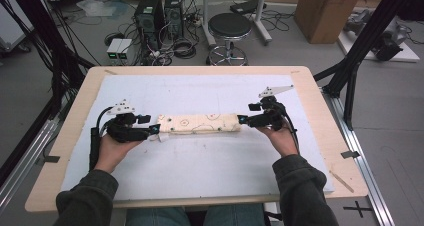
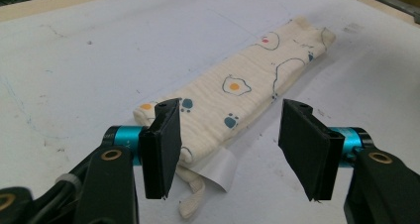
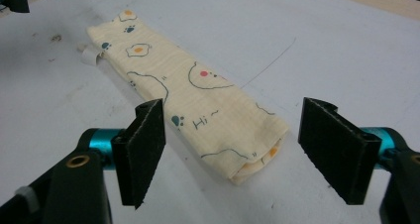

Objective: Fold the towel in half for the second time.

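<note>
1. Cream cotton, printed with fried eggs, paw prints and bear outlines, makes up the folded cloth [image 1: 199,123], which lies as a long narrow strip on the white table cover [image 1: 200,166].
2. Left gripper [image 1: 154,129] sits just beyond the strip's left end; in its own view the cloth [image 2: 237,92] stretches away from between the two black jaws, its near end low between them.
3. Its jaws stand wide apart with nothing pressed between the pads [image 2: 161,149], so the cloth lies free (a white label [image 2: 218,169] and a cloth loop stick out from that end).
4. Right gripper [image 1: 243,119] is just off the strip's right end, pointing along it towards the left gripper.
5. In its own view the jaws are likewise spread wide, and the folded end of the cloth [image 3: 198,102] rests on the cover ahead of and between them, touching neither pad.
</note>
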`<control>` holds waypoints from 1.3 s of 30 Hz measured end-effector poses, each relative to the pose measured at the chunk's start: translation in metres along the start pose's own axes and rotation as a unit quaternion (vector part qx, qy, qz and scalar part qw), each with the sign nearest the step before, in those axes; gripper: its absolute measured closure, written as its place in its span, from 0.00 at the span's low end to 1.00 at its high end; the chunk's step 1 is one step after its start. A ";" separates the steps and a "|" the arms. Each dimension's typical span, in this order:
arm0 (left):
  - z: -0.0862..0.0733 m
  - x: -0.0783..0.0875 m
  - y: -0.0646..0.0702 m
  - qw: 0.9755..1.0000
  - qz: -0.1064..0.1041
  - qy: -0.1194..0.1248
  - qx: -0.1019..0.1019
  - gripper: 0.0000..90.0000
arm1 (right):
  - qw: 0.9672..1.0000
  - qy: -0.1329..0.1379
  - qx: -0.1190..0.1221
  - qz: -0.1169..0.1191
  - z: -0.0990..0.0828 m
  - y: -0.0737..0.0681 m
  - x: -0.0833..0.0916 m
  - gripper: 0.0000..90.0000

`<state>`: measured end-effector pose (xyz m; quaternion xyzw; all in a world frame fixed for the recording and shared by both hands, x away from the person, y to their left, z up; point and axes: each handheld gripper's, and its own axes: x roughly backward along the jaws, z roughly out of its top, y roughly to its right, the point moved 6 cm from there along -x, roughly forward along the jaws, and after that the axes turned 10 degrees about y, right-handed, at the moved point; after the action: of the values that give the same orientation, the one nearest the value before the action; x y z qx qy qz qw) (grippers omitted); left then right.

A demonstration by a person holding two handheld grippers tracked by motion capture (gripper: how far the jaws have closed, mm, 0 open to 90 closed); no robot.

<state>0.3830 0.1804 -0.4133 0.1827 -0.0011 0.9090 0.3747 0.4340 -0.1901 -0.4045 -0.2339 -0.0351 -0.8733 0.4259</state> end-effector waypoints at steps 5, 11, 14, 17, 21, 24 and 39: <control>0.001 0.004 0.003 1.000 -0.002 0.002 -0.001 0.42 | 1.000 -0.004 0.001 -0.002 -0.001 -0.003 0.003 0.22; 0.002 0.005 0.006 1.000 -0.003 0.001 -0.004 0.37 | 1.000 0.005 0.008 -0.005 0.002 -0.006 0.007 0.19; 0.001 0.005 0.007 1.000 -0.003 0.000 -0.006 0.35 | 1.000 0.001 0.006 -0.010 0.001 -0.007 0.006 0.16; 0.001 0.005 0.007 1.000 -0.004 -0.003 -0.009 0.33 | 1.000 0.000 0.010 -0.010 0.001 -0.008 0.006 0.15; 0.002 0.006 0.010 1.000 -0.004 -0.001 -0.011 0.32 | 1.000 0.005 0.014 -0.011 0.002 -0.010 0.007 0.14; 0.002 0.006 0.013 1.000 -0.008 0.000 -0.013 0.32 | 1.000 0.006 0.014 -0.010 0.001 -0.013 0.009 0.14; -0.006 0.014 0.019 1.000 -0.005 0.010 -0.020 0.31 | 1.000 0.019 0.003 -0.013 -0.023 -0.014 0.021 0.14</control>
<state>0.3592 0.1767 -0.4115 0.1658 -0.0143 0.9087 0.3827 0.4038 -0.2028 -0.4136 -0.2161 -0.0324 -0.8828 0.4158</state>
